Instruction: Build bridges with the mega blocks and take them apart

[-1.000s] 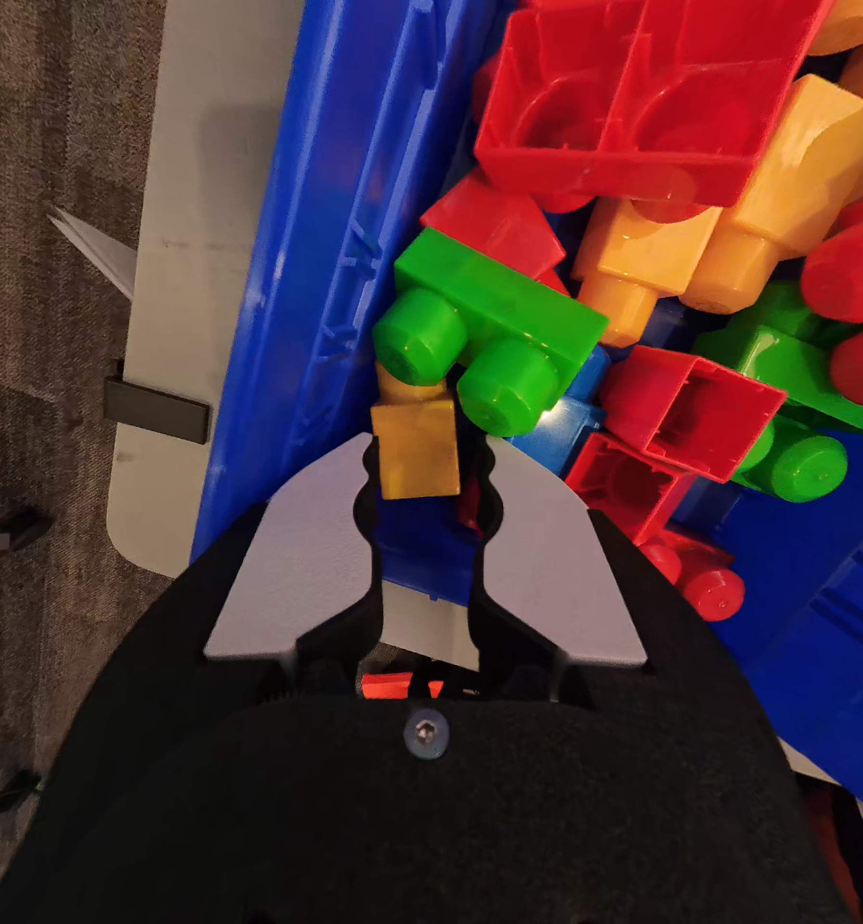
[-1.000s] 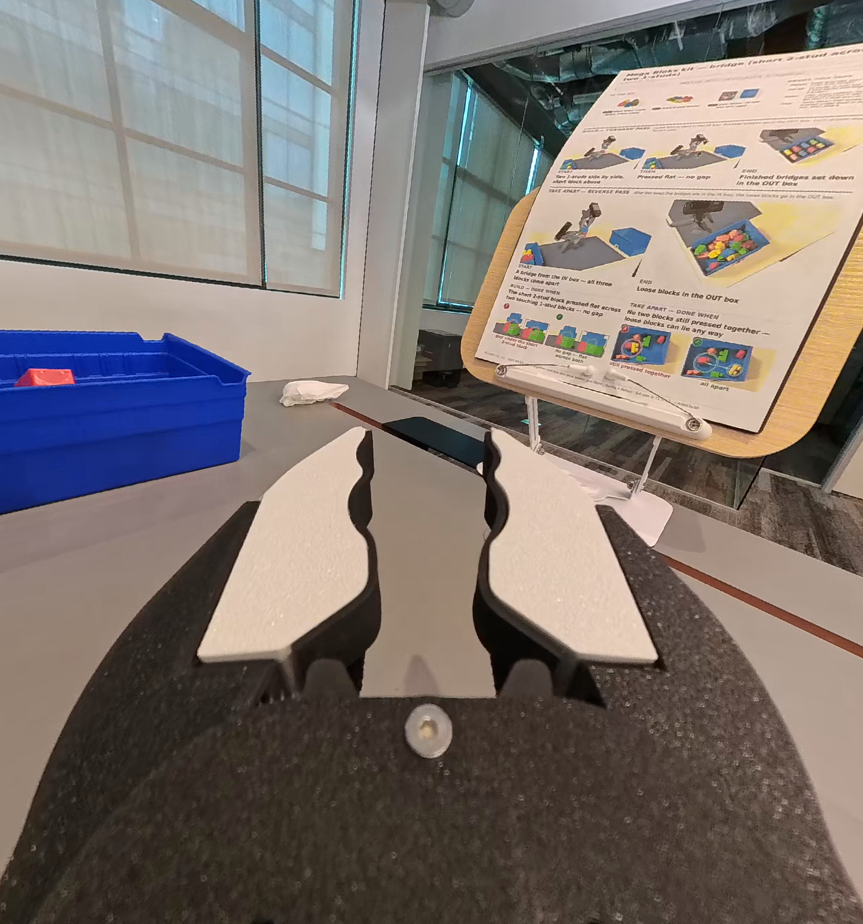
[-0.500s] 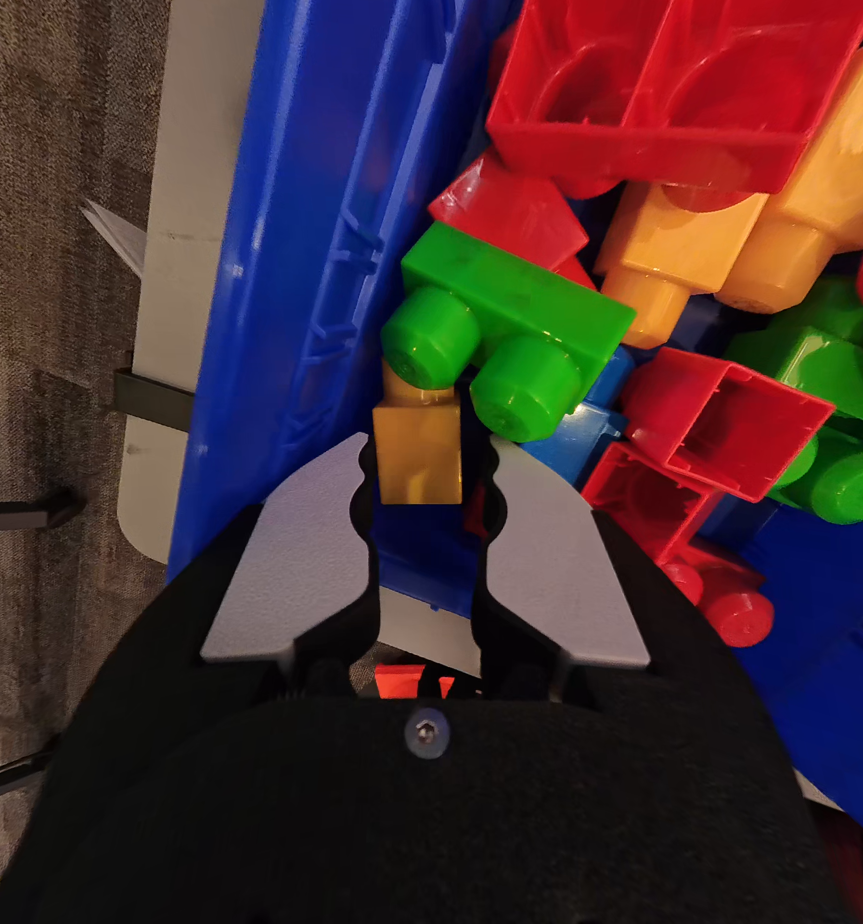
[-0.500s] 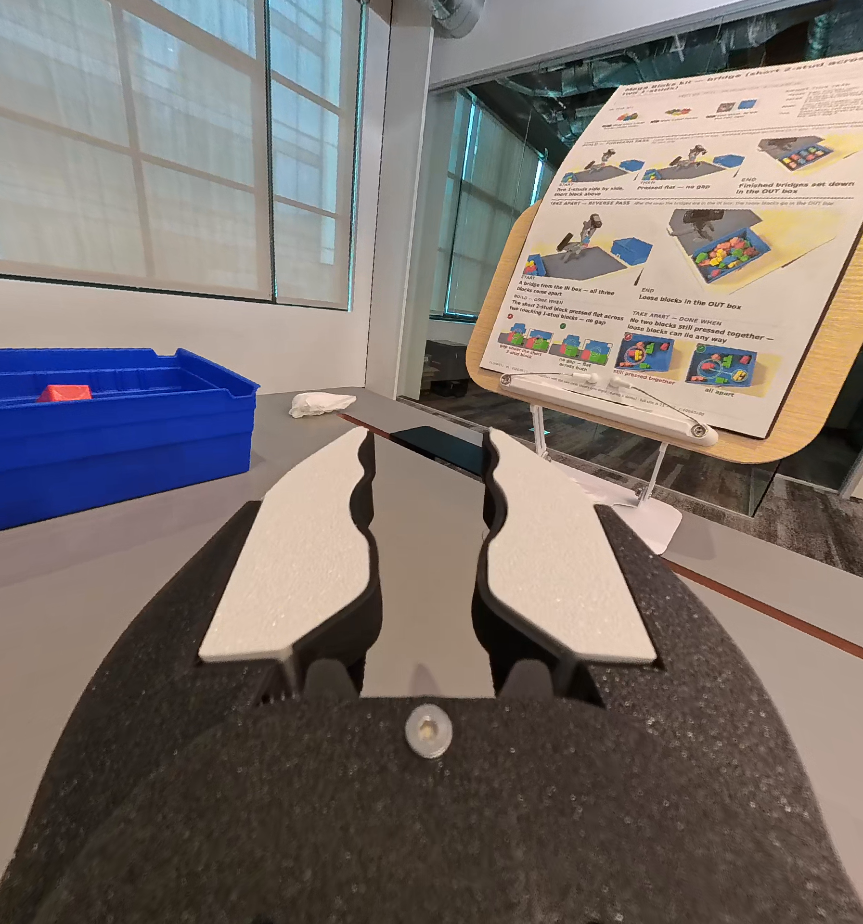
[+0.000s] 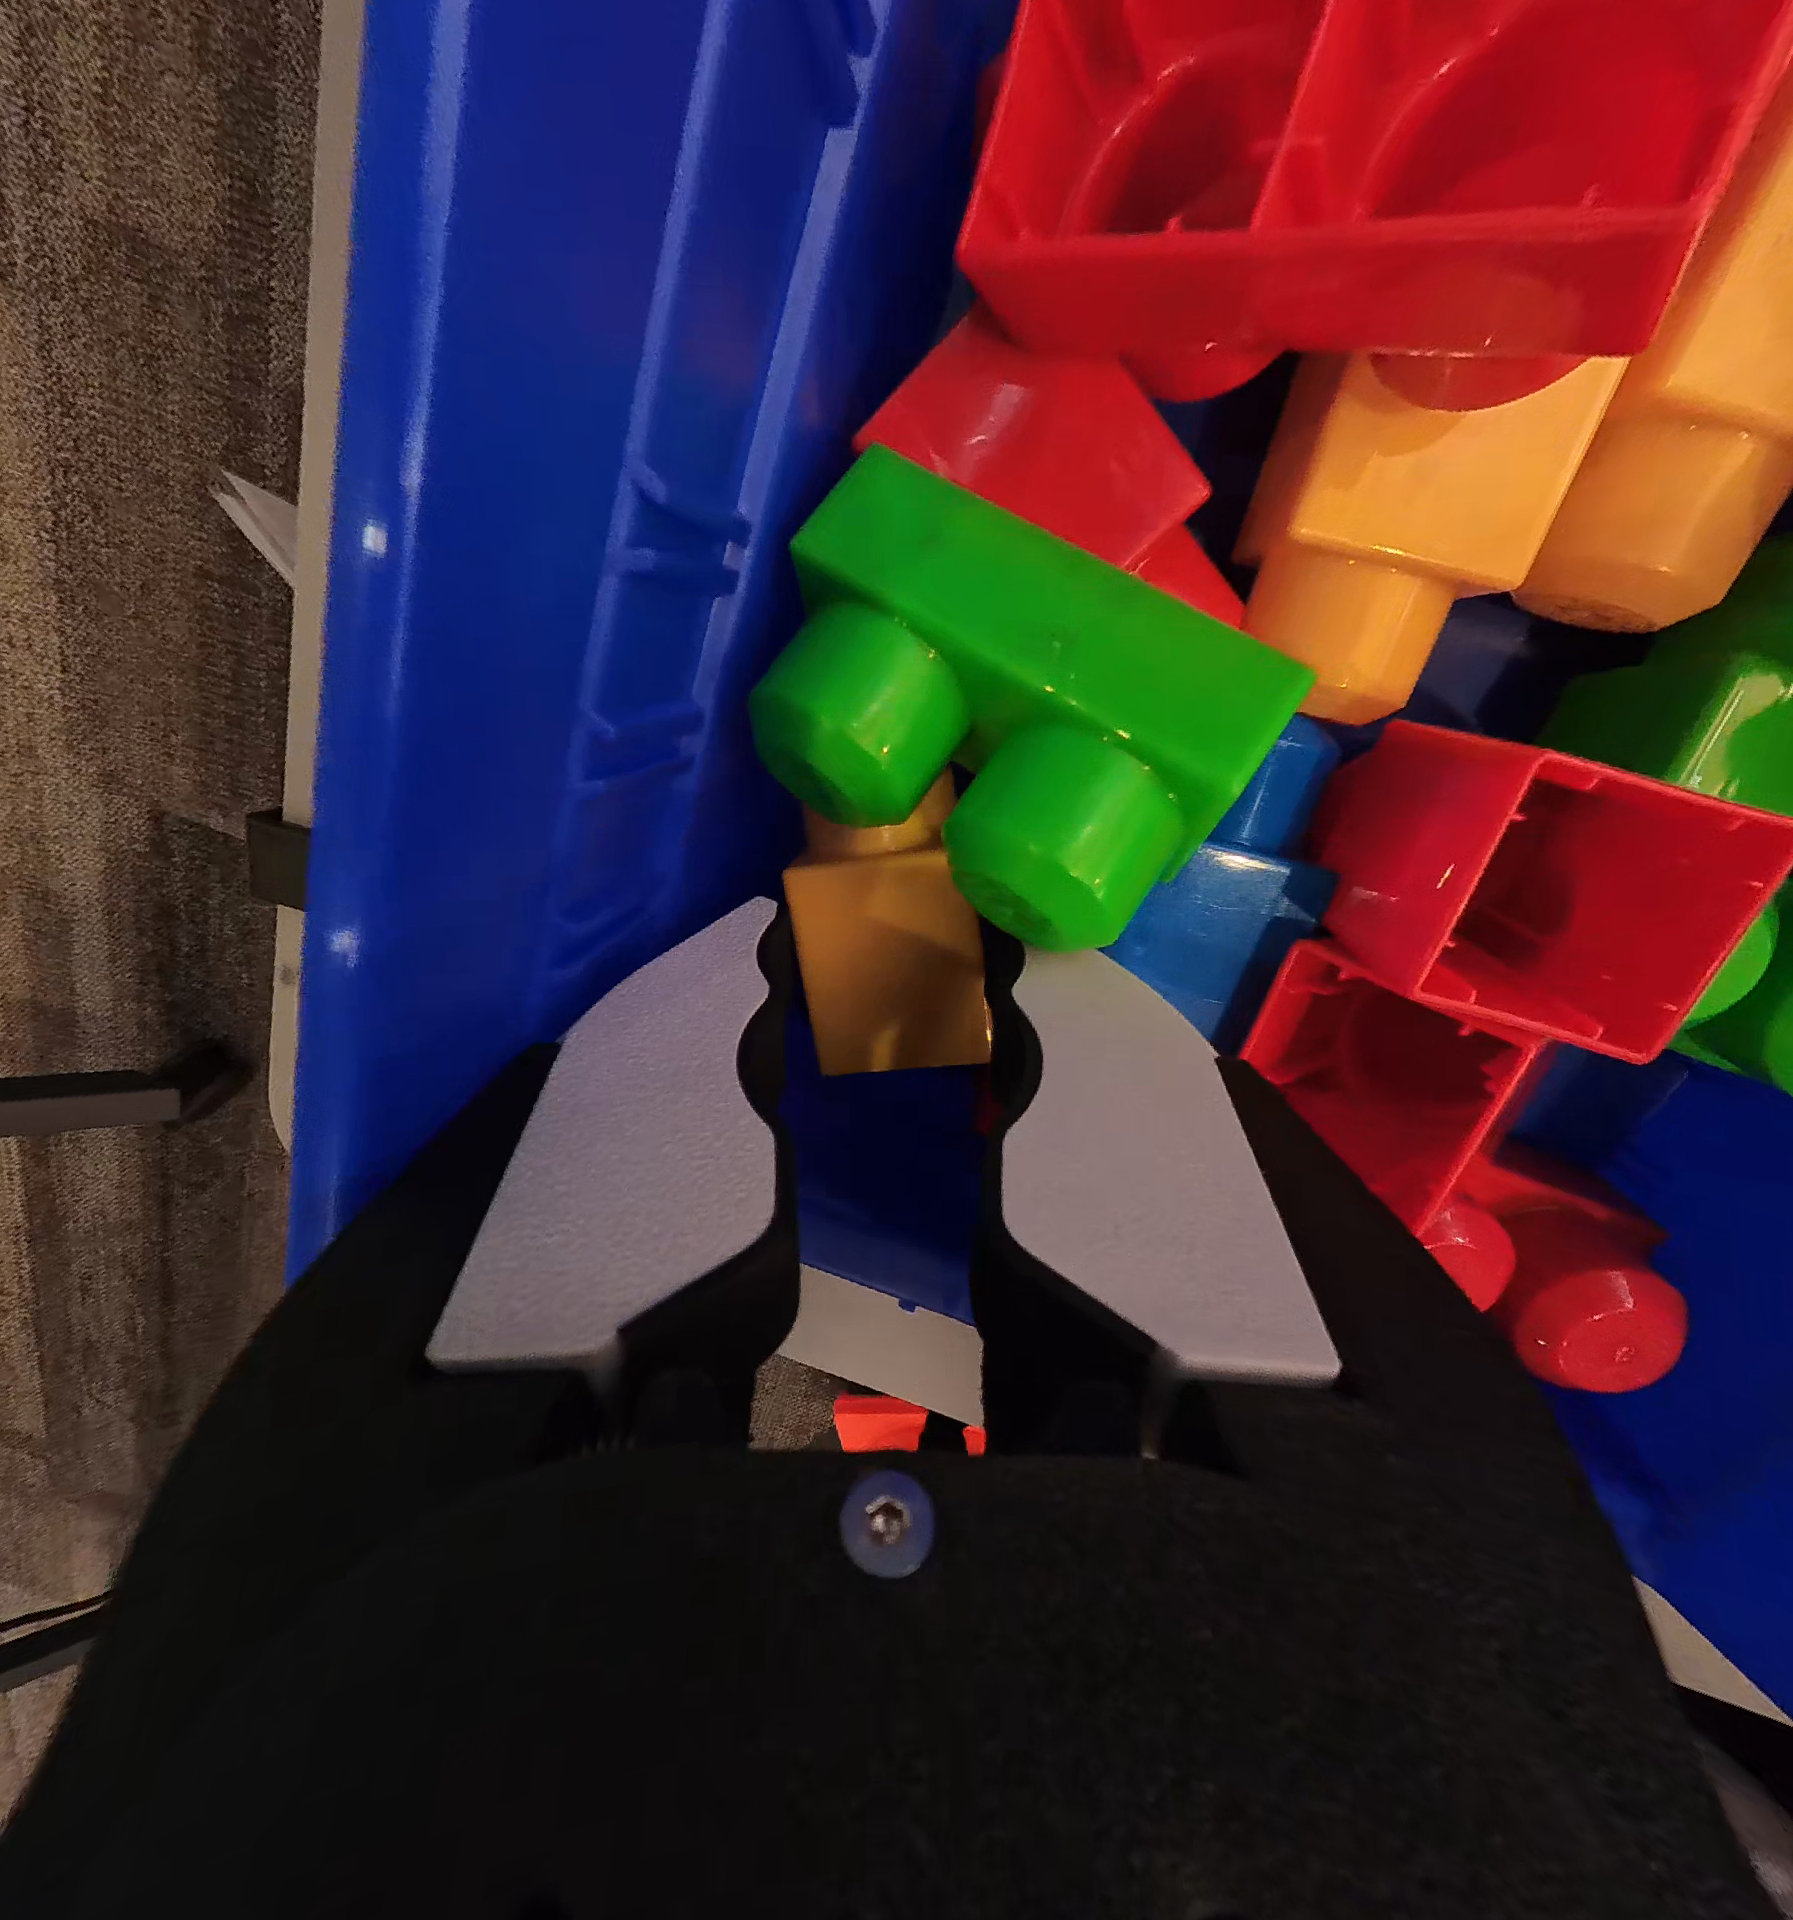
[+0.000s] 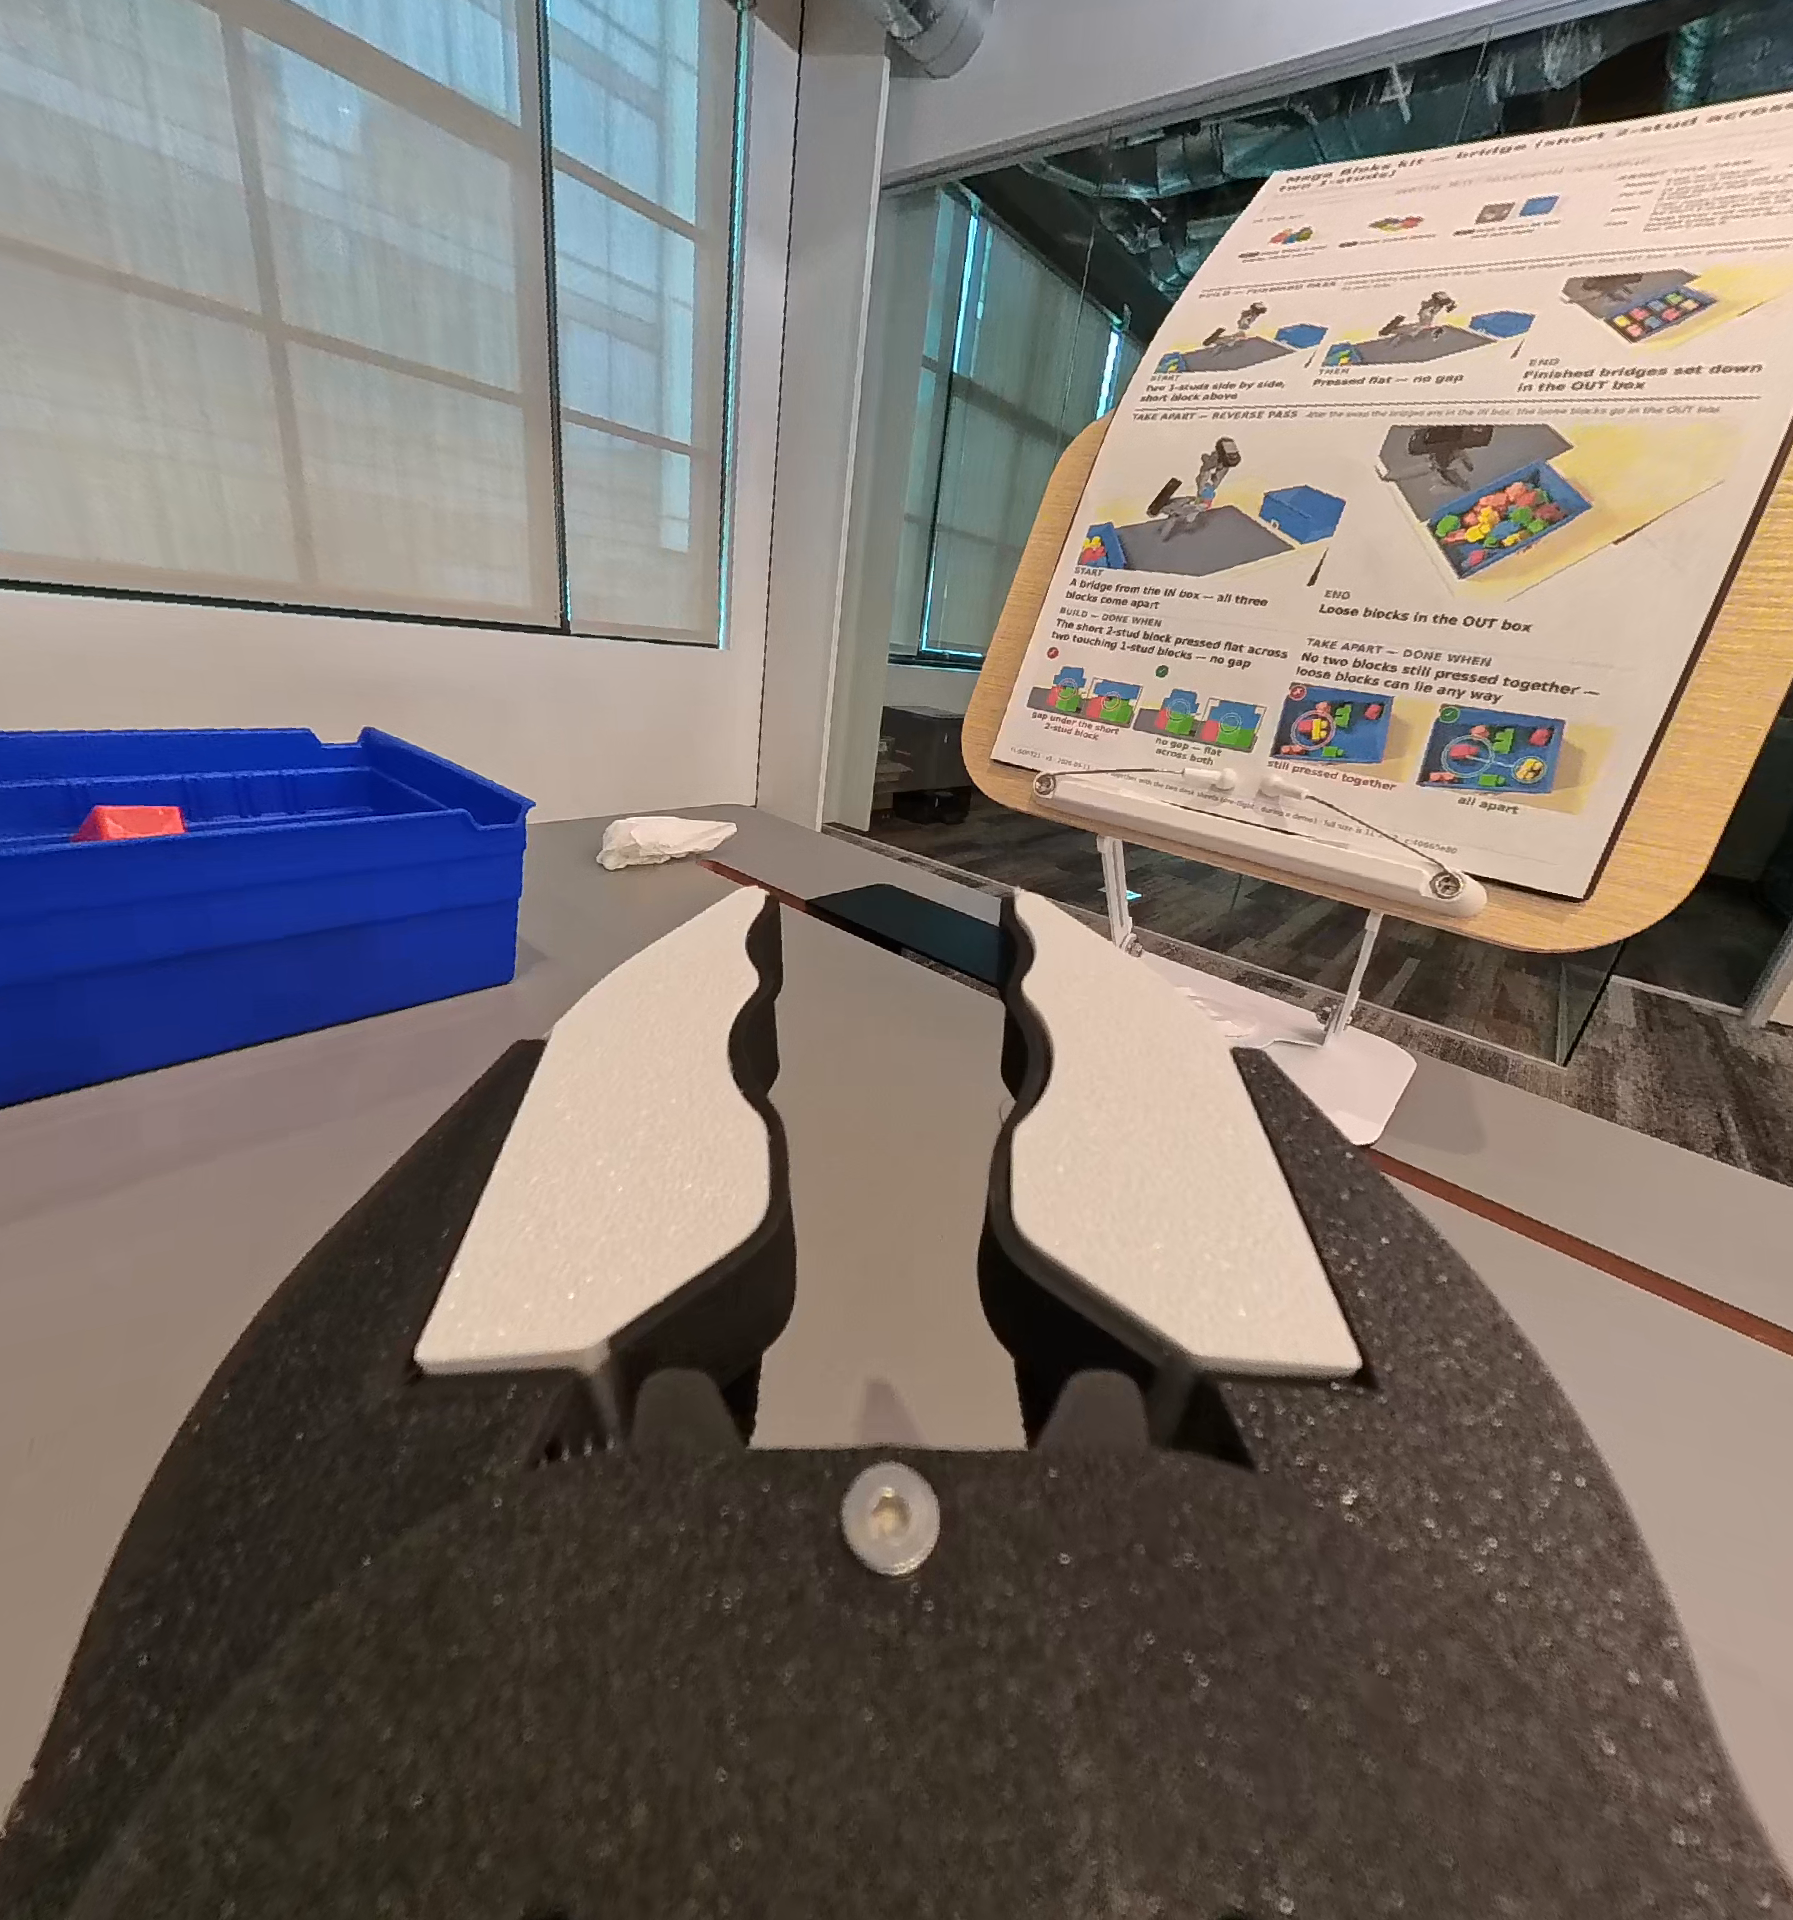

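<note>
My left gripper (image 5: 887, 971) pinches the yellow block (image 5: 887, 977), so I should lift slowly past the green block (image 5: 1027, 707); my right gripper (image 6: 887, 1013) is open and empty.

Each gripper, the left gripper (image 5: 887, 966) and the right gripper (image 6: 884, 940), has a broad black body with a grainy, foam-like surface and a single silver screw set at its centre. Its two fingers (image 6: 622, 1153) carry flat, pale grey textured plates over black pads with wavy inner edges.
</note>
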{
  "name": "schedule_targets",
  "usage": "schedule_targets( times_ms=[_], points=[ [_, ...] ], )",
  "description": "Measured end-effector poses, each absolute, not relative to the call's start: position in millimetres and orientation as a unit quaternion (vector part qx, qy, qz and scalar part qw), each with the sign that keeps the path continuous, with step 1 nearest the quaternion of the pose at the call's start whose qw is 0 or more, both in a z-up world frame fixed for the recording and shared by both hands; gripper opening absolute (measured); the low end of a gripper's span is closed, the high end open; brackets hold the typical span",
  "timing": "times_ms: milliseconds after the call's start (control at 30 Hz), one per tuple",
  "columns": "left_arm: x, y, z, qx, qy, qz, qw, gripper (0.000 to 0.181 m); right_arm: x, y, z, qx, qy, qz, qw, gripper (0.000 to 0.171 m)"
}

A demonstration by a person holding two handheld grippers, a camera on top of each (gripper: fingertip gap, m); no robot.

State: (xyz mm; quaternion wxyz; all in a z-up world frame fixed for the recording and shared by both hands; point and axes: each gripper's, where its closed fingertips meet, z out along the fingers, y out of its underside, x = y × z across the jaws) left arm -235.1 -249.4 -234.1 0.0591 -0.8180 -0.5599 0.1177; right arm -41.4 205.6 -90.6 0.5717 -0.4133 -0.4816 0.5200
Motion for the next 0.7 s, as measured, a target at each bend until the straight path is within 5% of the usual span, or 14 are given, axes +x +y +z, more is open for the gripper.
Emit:
schedule_targets(
  times_ms=[700],
  points=[
    [-240.6,-233.3,-147.1,-0.825,-0.519,0.145,0.169,0.035,-42.5,207.6,-94.5,-0.417,-0.483,0.516,0.572,0.039]
  ],
)
